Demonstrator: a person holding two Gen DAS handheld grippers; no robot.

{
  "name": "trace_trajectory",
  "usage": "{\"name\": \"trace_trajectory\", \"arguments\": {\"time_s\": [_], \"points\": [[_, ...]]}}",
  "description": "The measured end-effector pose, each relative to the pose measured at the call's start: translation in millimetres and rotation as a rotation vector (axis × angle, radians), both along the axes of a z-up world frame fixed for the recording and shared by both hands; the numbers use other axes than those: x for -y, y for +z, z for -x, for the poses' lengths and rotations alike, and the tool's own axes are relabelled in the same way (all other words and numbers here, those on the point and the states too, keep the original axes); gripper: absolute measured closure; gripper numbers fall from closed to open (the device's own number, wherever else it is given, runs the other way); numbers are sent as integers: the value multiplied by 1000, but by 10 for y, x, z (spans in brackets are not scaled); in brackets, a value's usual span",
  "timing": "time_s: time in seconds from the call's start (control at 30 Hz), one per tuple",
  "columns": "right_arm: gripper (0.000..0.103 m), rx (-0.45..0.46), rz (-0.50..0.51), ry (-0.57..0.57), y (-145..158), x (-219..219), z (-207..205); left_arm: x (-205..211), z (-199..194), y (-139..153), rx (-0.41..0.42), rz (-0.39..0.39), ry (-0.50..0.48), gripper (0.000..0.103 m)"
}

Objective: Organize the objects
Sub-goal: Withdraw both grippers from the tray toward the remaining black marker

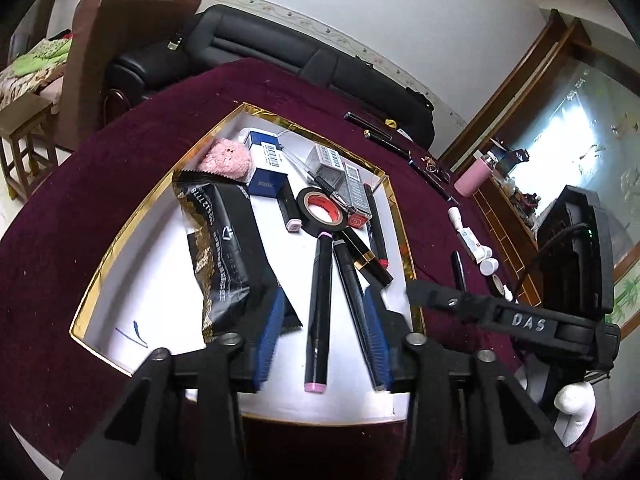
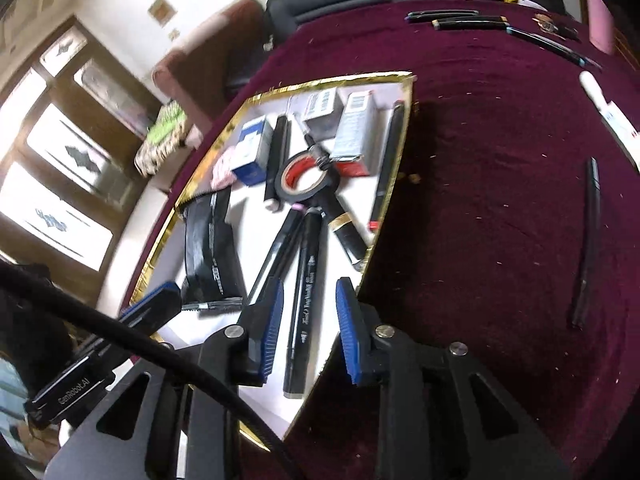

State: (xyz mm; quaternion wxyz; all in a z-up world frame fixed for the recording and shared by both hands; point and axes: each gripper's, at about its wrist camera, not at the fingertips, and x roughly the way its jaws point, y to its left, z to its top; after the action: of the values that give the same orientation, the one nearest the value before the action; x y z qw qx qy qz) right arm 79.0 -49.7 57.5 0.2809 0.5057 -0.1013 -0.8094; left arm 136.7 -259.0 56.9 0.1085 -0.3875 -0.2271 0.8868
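Markers, boxes, a roll of tape and a black snack packet already lie in the gold-rimmed white tray on the maroon cloth. More things wait outside it: a black pen lies on the cloth well to the tray's right, with small white tubes and dark pens farther off.

Both tools hover over the near end of the tray. The left gripper is spread, with a pink-capped marker lying loose between its fingers and nothing pinched. The right gripper is spread too, above a grey-tipped marker near the tray's right edge, and looks empty.

My worry is crowding. The two tools sit close together over the same corner, so a careless swing toward the loose pen might knock one against the other, or clip the tray's rim and slide it. The round markers could roll if nudged.
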Motion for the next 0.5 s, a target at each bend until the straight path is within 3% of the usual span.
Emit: {"name": "trace_trajectory", "arguments": {"time_s": [0.13,0.2,0.27,0.5], "points": [[78,-32,37,-44,93,-209,-65,-41,-38,25,-11,-25,6,61],[75,-34,59,-66,103,-320,-81,-79,-54,61,-19,-42,15,50],[72,-36,79,-90,112,-479,-107,-143,-71,110,-35,-61,10,50],[72,-33,129,-199,46,-1091,-127,-726,-8,247,-39,-15,-134,47]]}}
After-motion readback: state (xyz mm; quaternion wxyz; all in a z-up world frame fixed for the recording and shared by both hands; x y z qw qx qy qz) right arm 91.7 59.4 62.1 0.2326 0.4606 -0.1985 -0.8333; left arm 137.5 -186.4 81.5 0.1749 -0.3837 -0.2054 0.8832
